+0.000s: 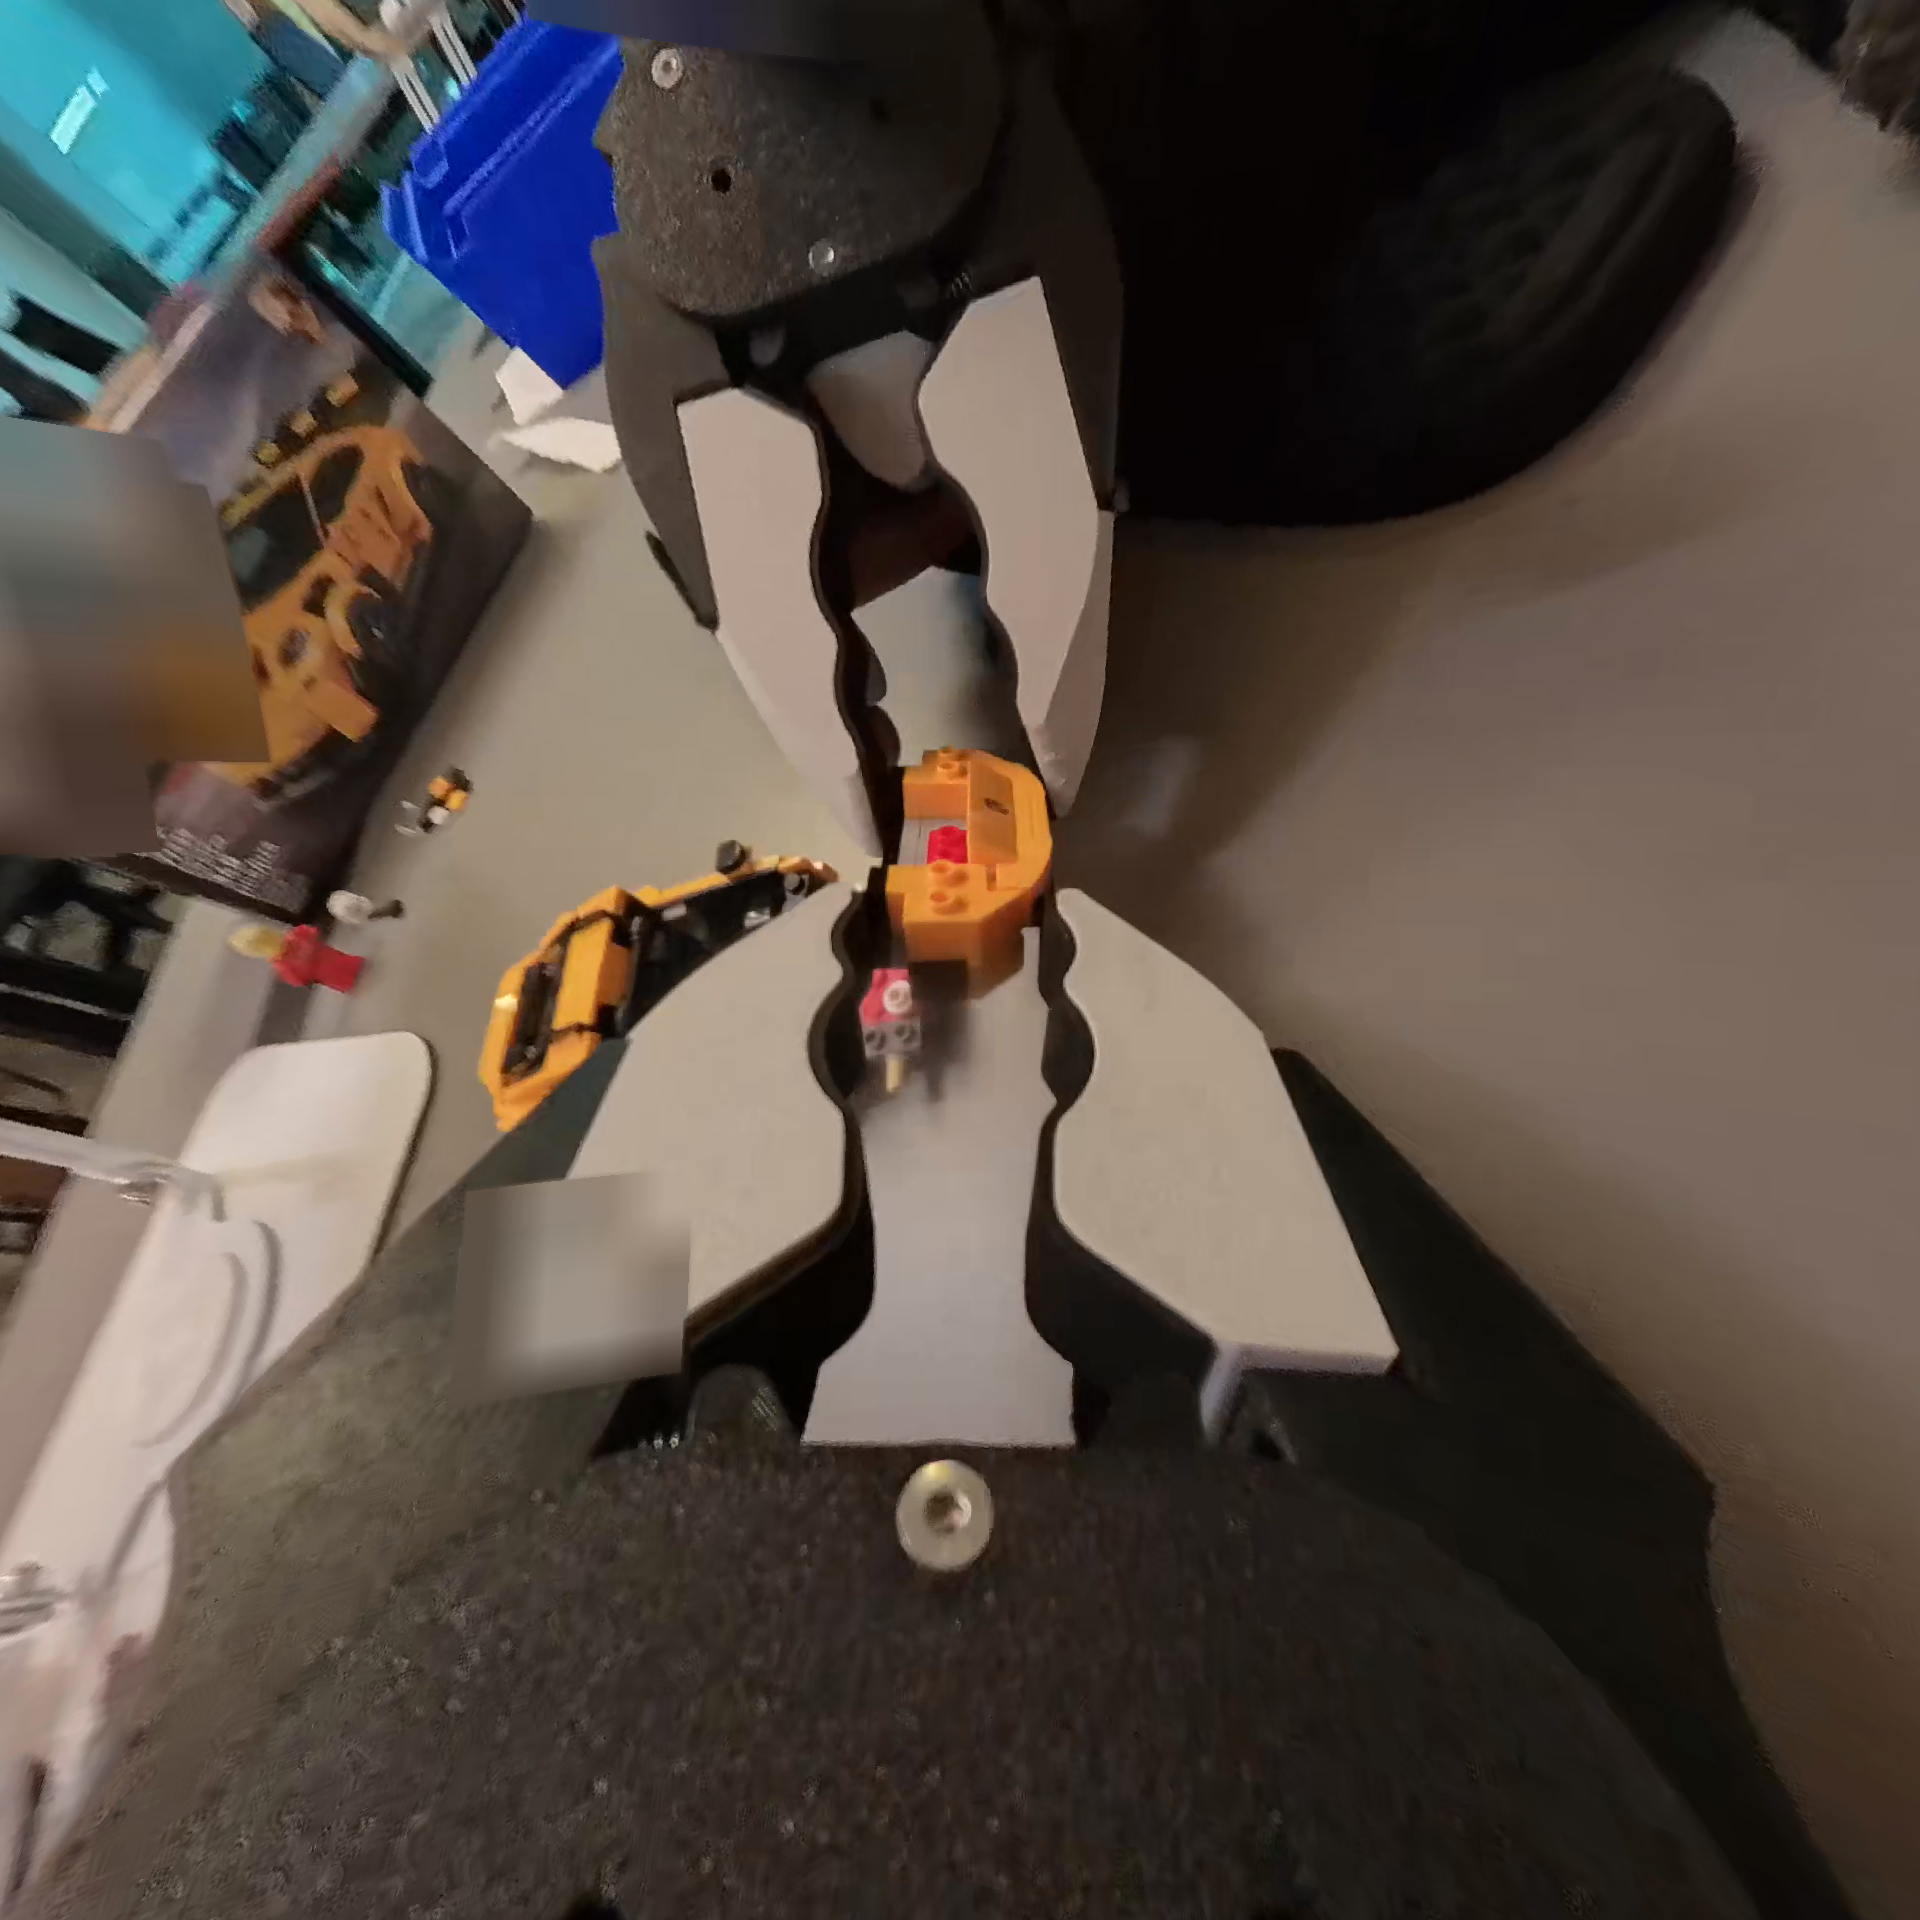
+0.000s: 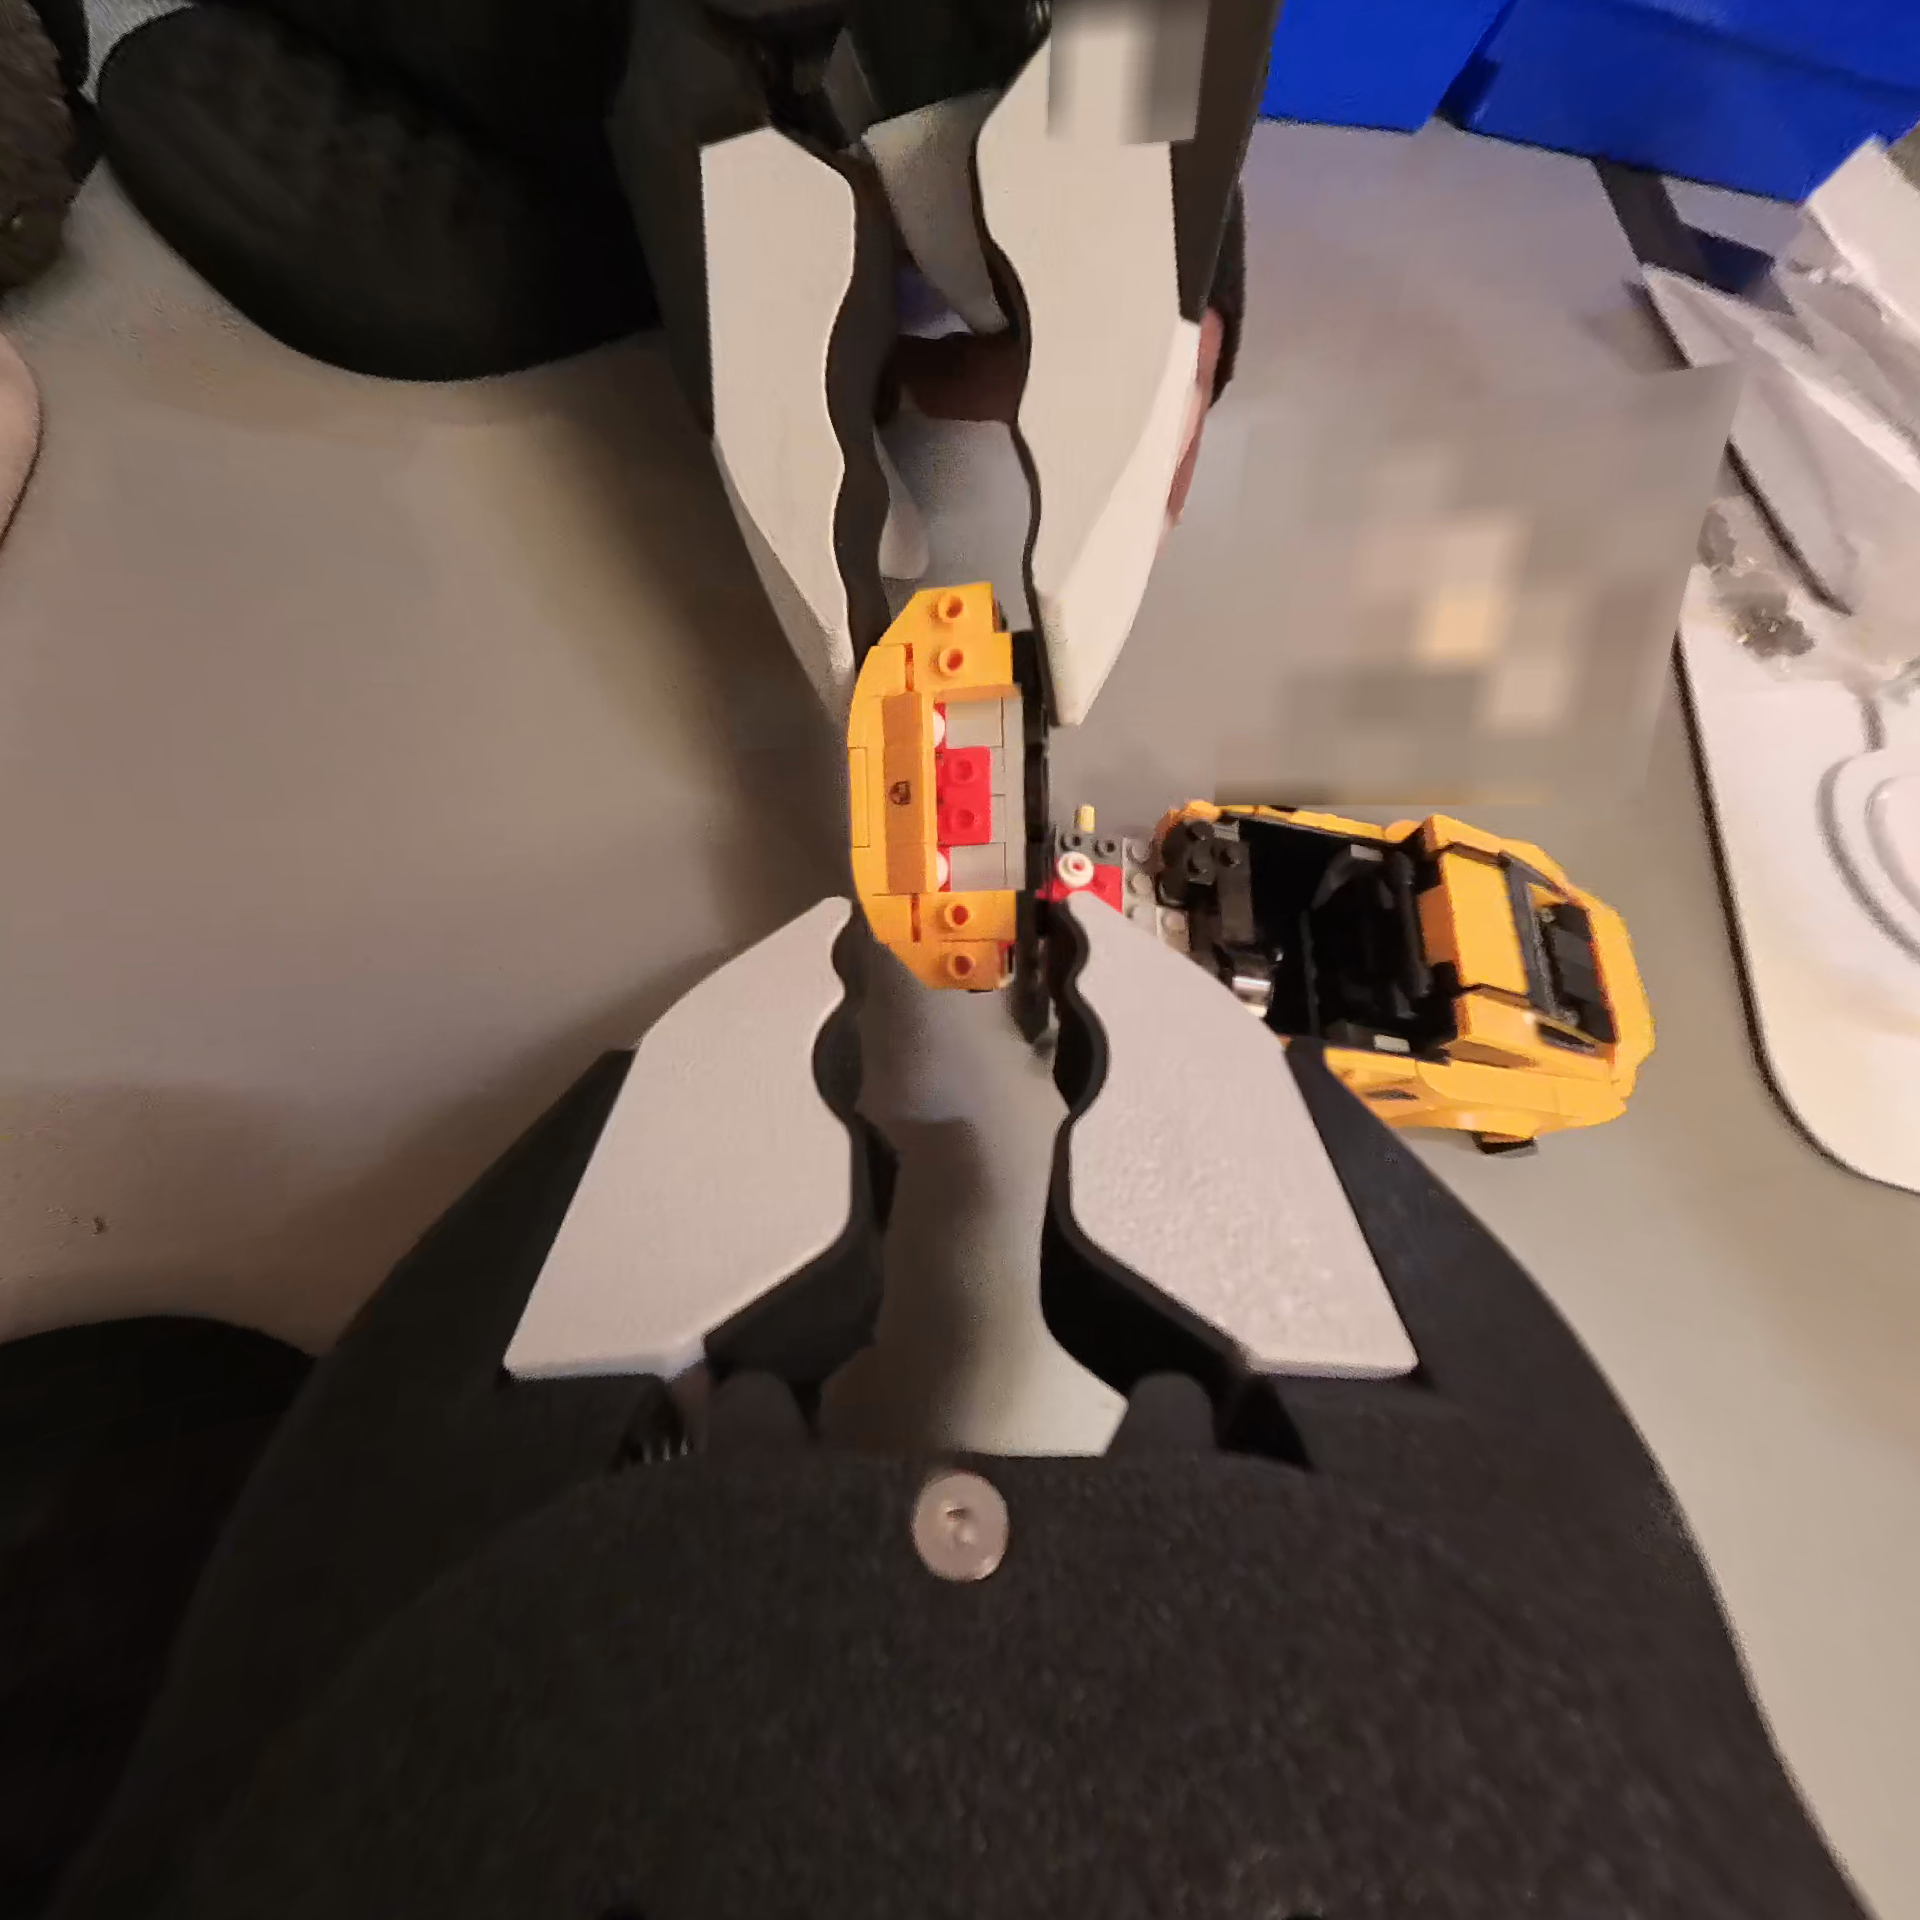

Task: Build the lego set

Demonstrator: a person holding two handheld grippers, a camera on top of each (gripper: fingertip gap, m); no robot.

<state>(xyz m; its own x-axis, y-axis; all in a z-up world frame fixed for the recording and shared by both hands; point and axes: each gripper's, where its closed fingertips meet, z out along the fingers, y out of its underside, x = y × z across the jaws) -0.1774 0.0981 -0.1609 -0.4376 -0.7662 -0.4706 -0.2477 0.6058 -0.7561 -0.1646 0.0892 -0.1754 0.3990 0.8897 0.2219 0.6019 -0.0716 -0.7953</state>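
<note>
Both the left gripper (image 1: 961, 914) and right gripper (image 2: 951, 920) clamp their jaws on the orange curved brick-built front section (image 2: 940, 800), held above the grey table (image 2: 364, 727), seemingly awaiting alignment and pressing onto the nearby unfinished orange brick car body (image 2: 1455, 956).

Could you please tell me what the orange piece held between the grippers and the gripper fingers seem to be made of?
Orange piece: apparently hard, smooth moulded plastic, judging by its crisp studs and slight sheen. Gripper fingers: matt grey faces over black bodies with a grainy texture, probably printed plastic, though that is uncertain.
</note>
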